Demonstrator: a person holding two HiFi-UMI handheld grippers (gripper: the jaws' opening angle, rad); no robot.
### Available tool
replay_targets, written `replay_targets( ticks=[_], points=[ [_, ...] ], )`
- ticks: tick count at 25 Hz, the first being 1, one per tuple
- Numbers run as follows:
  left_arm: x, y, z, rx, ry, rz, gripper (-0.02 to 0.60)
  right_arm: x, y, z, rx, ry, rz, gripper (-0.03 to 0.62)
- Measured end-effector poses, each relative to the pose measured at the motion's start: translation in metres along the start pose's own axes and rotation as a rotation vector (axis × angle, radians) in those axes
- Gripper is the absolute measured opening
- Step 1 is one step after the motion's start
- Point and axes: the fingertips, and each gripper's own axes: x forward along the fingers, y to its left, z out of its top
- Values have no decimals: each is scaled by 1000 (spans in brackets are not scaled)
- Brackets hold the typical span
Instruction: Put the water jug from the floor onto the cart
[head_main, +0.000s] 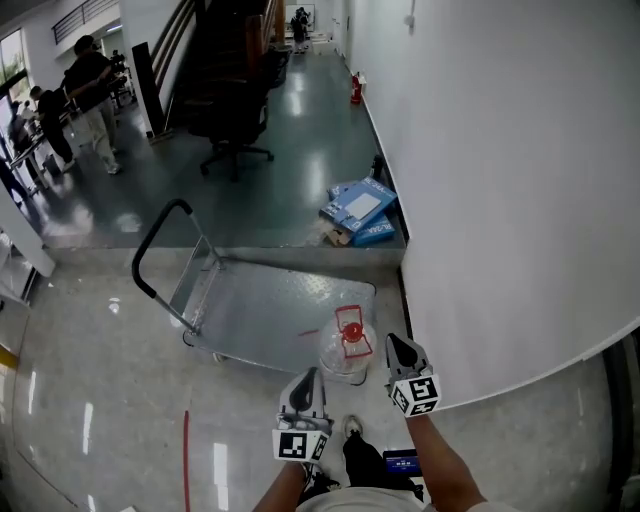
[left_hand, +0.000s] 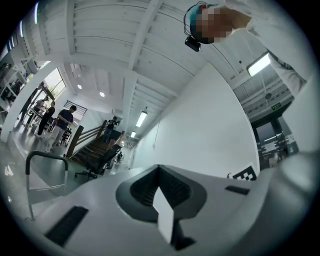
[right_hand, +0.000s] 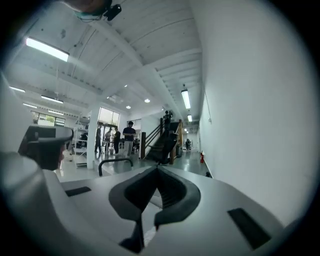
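The water jug (head_main: 345, 352), clear with a red cap and handle, stands at the near right corner of the metal cart (head_main: 260, 310), right by the deck's edge. Neither gripper touches it. My left gripper (head_main: 303, 385) hangs just in front of the jug, a little to its left, with its jaws shut and nothing between them. My right gripper (head_main: 400, 352) is beside the jug on the right, also shut and empty. In the left gripper view the shut gripper (left_hand: 159, 167) points at the white wall. In the right gripper view the shut gripper (right_hand: 157, 169) points down the hall.
The cart's black handle (head_main: 150, 250) rises at its left end. A white wall (head_main: 500, 150) runs close along the right. Blue boxes (head_main: 362, 210) lie beyond the cart, an office chair (head_main: 235, 120) and stairs farther back. People (head_main: 90, 90) stand at far left.
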Motion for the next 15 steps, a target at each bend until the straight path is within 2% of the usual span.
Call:
replay_targets(
  ticks=[5, 9, 15],
  points=[
    [-32, -17, 19, 11, -11, -42, 3, -60, 29, 23, 27, -68, -38, 12],
    [-46, -32, 24, 11, -12, -55, 3, -95, 29, 19, 47, -69, -80, 11],
    [-43, -49, 16, 24, -3, -56, 3, -112, 21, 5, 46, -49, -66, 11]
  ],
)
